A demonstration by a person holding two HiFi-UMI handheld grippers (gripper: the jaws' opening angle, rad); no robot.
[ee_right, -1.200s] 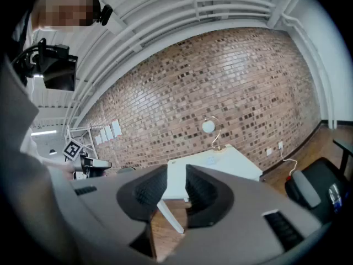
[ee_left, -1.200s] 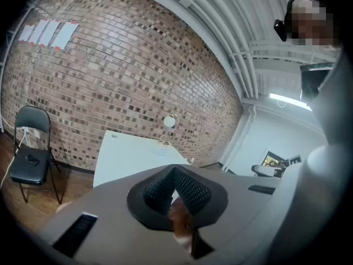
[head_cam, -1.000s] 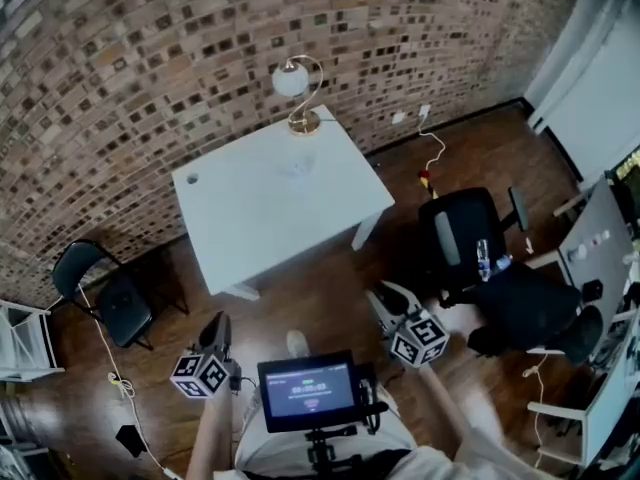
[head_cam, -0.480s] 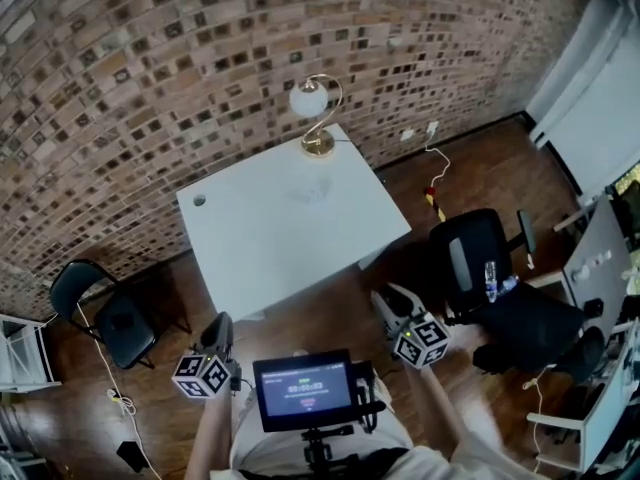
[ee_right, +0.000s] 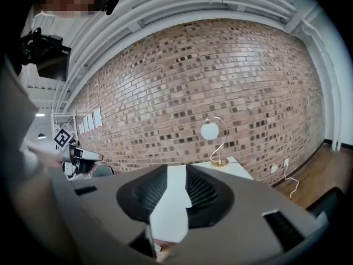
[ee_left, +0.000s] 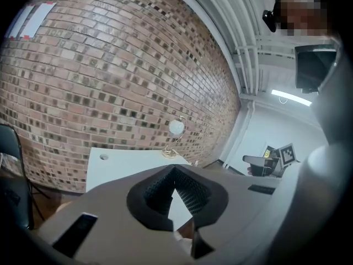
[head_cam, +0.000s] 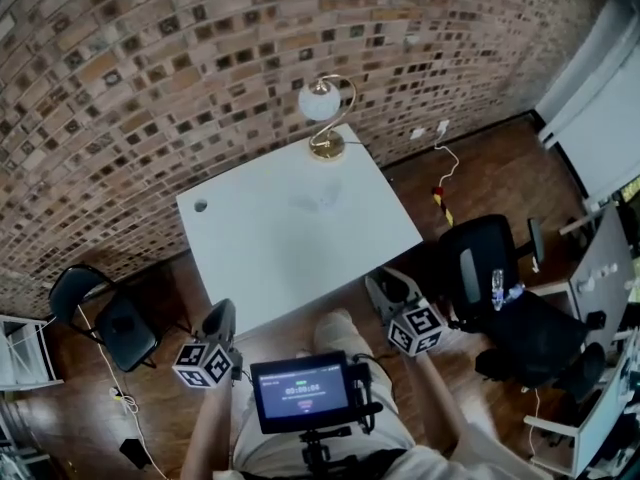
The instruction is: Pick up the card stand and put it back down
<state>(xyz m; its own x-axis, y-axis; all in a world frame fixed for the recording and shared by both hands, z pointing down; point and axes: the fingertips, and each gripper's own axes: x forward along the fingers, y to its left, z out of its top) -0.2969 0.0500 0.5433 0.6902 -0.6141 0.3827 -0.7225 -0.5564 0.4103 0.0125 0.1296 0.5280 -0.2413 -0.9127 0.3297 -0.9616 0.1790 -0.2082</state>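
Head view: a white table [head_cam: 265, 253] stands against the brick wall [head_cam: 180, 58]. On its far right corner is a lamp [head_cam: 322, 103] with a round white shade. The card stand [head_cam: 322, 201] is only a faint clear shape on the table top, a little nearer than the lamp, with nothing touching it. The left gripper [head_cam: 221, 315] and the right gripper [head_cam: 388, 286] are both held in the air at the near edge of the table, well apart from the stand. A small screen [head_cam: 305, 390] sits between them, close to the person. A black office chair [head_cam: 482, 266] is at the right and a folding chair [head_cam: 103, 308] at the left.

Left gripper view: the left gripper [ee_left: 175, 171] has its tips together, with only a thin wedge of space behind them, and holds nothing. Past it are the table [ee_left: 118, 162] and the lamp [ee_left: 176, 128].

Right gripper view: the right gripper [ee_right: 172, 174] has its fingers a narrow way apart, and only the table [ee_right: 172, 203] shows in the gap. The lamp [ee_right: 210, 131] stands at the far right.
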